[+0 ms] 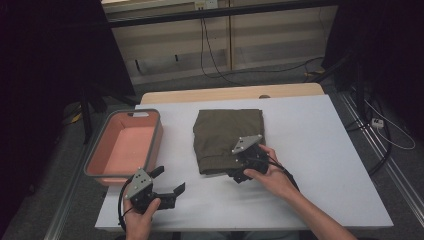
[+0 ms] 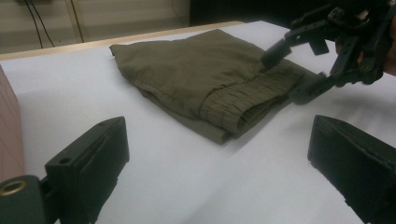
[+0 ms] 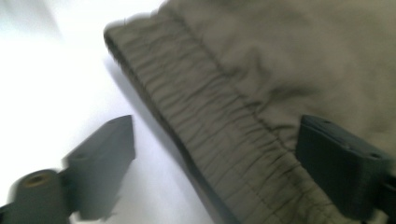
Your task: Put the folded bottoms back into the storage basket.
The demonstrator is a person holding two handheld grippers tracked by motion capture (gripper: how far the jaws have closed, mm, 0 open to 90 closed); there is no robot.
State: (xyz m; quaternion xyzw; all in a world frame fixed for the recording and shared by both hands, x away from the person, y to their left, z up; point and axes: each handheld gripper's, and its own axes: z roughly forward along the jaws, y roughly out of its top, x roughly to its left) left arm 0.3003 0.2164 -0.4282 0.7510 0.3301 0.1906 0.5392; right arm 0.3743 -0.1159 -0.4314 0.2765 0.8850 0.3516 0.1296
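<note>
Trousers: I see the folded olive trousers (image 1: pixel 227 137) lying mid-counter (image 1: pixel 320 150), elastic waistband toward me
Right gripper: my right gripper (image 1: pixel 239 167) straddles the waistband edge, one jaw above the cloth, one beside it, not clamped
Left gripper: my left gripper (image 1: pixel 167 182) hovers wide, holding nothing, near the pink bin (image 1: pixel 107 172)

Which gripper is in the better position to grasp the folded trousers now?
Probably the right gripper: its open jaws straddle the waistband of the trousers. The left gripper sits apart, near the pink bin.

No readable text — no labels, brands, numbers.
</note>
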